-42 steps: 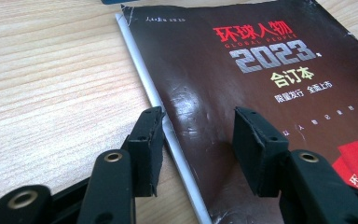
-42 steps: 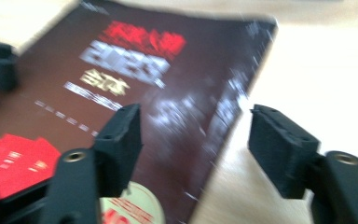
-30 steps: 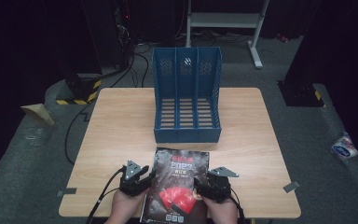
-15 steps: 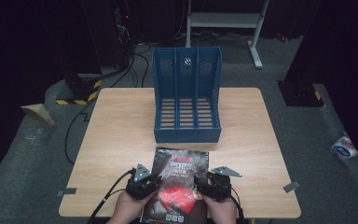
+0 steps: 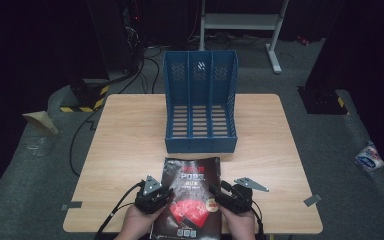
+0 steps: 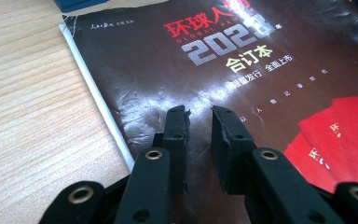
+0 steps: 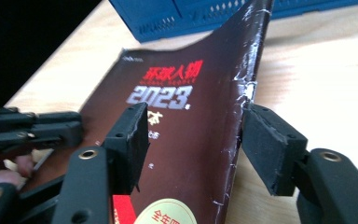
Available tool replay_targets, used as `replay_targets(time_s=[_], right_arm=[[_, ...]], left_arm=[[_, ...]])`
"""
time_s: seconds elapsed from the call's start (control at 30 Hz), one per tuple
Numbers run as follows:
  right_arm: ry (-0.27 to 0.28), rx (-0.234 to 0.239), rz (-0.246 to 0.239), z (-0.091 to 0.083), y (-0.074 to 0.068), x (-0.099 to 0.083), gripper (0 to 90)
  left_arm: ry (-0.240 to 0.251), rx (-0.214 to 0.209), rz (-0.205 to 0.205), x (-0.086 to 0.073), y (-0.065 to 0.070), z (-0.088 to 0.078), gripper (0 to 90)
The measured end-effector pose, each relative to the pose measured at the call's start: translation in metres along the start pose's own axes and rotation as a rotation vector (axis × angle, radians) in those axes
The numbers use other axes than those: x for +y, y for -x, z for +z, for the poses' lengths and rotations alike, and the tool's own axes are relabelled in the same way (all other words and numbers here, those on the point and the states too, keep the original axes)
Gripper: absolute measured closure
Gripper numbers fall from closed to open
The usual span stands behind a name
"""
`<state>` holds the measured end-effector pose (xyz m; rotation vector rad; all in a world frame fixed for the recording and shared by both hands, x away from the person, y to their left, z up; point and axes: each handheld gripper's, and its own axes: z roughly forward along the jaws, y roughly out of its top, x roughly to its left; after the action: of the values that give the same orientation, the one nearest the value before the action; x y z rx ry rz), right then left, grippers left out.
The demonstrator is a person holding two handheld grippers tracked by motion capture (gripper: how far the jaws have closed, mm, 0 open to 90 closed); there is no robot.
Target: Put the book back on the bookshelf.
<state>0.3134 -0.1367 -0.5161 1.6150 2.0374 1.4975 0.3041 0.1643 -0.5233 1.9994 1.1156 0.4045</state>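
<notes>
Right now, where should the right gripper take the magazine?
On its raised right edge, from the right side. That edge curls up off the table, so one jaw can go under and one over. The right gripper, whose jaws have just been closing, already straddles it without pinching. The rest of the magazine lies flat.

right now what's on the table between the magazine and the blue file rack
Nothing: in the high view only a narrow strip of bare wooden table separates the magazine from the front lip of the blue file rack.
</notes>
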Motion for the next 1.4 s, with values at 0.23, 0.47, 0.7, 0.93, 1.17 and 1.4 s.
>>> replay_targets(time_s=[0.23, 0.47, 0.7, 0.93, 1.17, 1.4], right_arm=[[0.048, 0.048, 0.056, -0.006, 0.005, 0.001, 54.6], [-0.020, -0.005, 0.046, 0.000, 0.005, -0.003, 58.4], [-0.112, -0.070, 0.008, 0.006, 0.002, -0.003, 54.4], [-0.140, -0.050, 0.031, 0.009, 0.002, -0.003, 43.0], [-0.151, -0.108, -0.066, 0.015, -0.010, -0.003, 33.6], [-0.158, -0.166, -0.136, 0.022, -0.012, 0.001, 34.9]], left_arm=[[0.000, -0.002, 0.001, 0.000, -0.001, 0.000, 75.8], [0.006, 0.001, -0.015, 0.000, -0.001, 0.000, 74.9], [0.008, 0.006, -0.009, 0.000, -0.001, 0.001, 75.1], [0.010, 0.009, -0.014, -0.001, 0.000, 0.001, 75.0], [0.010, 0.015, -0.006, -0.001, 0.000, 0.001, 74.9], [0.011, 0.020, 0.001, -0.001, 0.001, 0.001, 75.0]])
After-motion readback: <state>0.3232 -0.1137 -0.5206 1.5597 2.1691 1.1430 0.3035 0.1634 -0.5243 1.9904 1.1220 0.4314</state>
